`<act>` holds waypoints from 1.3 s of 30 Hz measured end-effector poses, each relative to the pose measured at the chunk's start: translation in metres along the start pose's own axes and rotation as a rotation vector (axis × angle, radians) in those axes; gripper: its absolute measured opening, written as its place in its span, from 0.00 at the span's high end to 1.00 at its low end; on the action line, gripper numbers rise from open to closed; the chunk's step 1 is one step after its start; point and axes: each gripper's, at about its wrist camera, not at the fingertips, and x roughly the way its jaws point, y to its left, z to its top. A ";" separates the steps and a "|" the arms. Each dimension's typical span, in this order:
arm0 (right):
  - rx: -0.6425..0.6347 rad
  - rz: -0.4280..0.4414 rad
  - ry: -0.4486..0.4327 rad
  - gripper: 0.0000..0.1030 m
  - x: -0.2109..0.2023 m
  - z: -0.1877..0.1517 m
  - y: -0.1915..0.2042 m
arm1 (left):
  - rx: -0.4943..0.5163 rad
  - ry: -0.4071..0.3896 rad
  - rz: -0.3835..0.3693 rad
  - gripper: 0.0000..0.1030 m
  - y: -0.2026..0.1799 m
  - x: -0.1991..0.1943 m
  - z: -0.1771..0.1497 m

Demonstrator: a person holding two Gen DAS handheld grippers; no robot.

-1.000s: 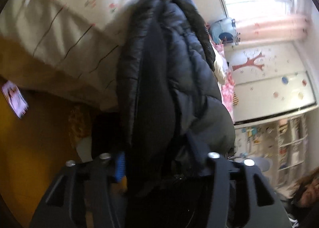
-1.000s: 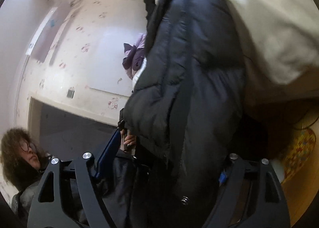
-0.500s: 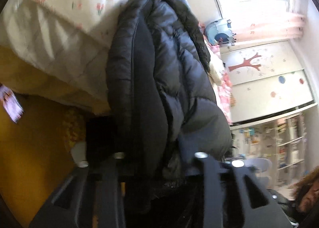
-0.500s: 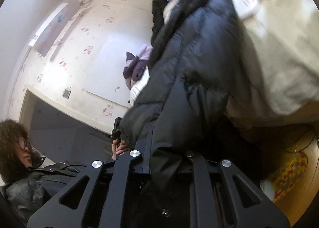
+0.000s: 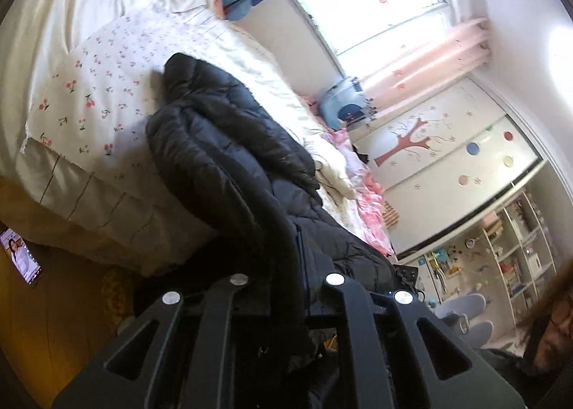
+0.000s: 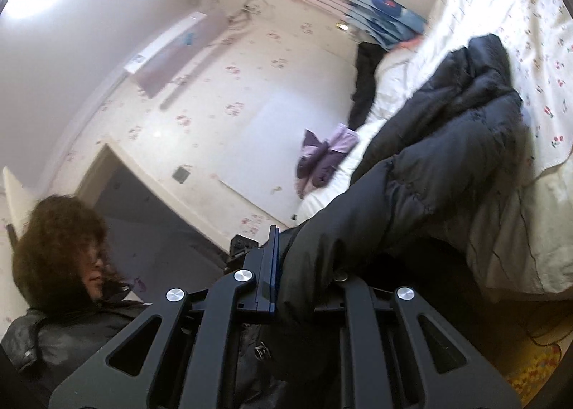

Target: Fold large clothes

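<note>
Both grippers [image 5: 286,287] [image 6: 301,283] clamp jacket [image 5: 229,144] hem off bed [image 5: 89,94] edge.

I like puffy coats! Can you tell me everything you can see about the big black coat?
The black coat is a shiny, quilted puffer with stitched puffy sections. It is bunched lengthwise: its far end rests on the cherry-print bed cover, and its near end is pinched by both the left gripper and the right gripper. The middle drapes down over the bed's edge.
</note>
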 end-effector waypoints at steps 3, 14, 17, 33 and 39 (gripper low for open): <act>0.041 -0.030 0.006 0.89 -0.008 -0.005 -0.015 | -0.042 0.016 0.017 0.89 0.020 0.000 -0.004; 0.008 -0.019 -0.015 0.89 0.003 0.057 -0.047 | -0.127 -0.111 -0.041 0.89 0.043 0.016 0.068; -0.027 -0.023 -0.031 0.89 0.019 0.104 -0.053 | -0.103 -0.157 -0.051 0.89 0.028 0.034 0.113; 0.016 -0.310 -0.149 0.89 0.105 0.311 -0.186 | -0.216 -0.288 0.135 0.89 0.096 0.184 0.301; 0.192 -0.551 -0.032 0.85 0.158 0.321 -0.290 | -0.334 -0.158 0.415 0.86 0.176 0.257 0.284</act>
